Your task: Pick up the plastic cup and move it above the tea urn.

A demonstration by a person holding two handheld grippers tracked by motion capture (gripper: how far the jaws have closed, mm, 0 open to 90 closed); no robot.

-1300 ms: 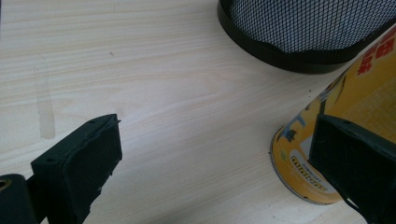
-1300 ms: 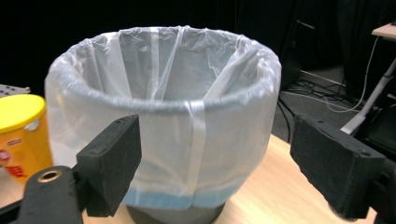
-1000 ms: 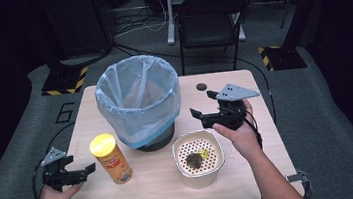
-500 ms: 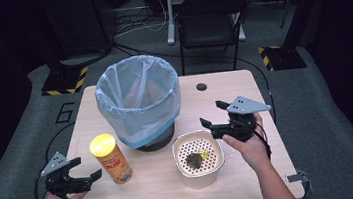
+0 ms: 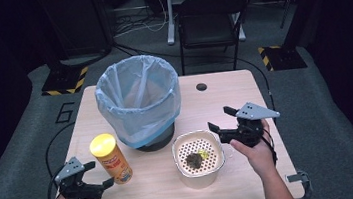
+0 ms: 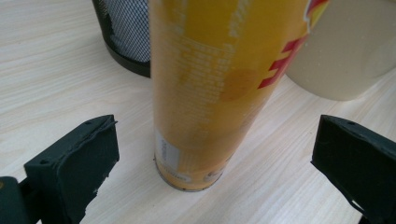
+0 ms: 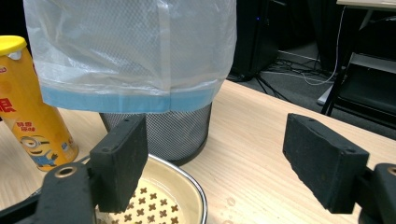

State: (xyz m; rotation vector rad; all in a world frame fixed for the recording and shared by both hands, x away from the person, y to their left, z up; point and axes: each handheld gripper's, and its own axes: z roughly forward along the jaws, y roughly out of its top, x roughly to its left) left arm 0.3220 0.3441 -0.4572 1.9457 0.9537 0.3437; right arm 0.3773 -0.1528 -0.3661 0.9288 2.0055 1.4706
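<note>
1. Yellow canister [image 6: 210,88] stands upright on the wooden table [image 5: 234,93], directly ahead of the left gripper [image 5: 94,175] and between its two spread jaws. Neither pad touches it; the left gripper is released, apparently lined up for a side grasp low on the body.
2. Right gripper [image 5: 217,119] hovers just beyond the right rim of the cream strainer bowl [image 5: 197,158], jaws parted with nothing between them. One jaw sits over the rim, the other outside it, which suggests an approach to pinch the bowl's wall.
3. Bowl holds a dark clump of waste with a yellowish scrap on its perforated insert; the bin [image 5: 137,104], lined with a pale blue bag, stands just behind both items, presumably as the destination for the waste.
4. The left gripper view confirms clear gaps on both sides of the canister, which the high view cannot resolve.
5. The right gripper view shows the bin's black mesh wall below the bag and a cartoon print on the canister; the high view alone gives the bowl's contents.
</note>
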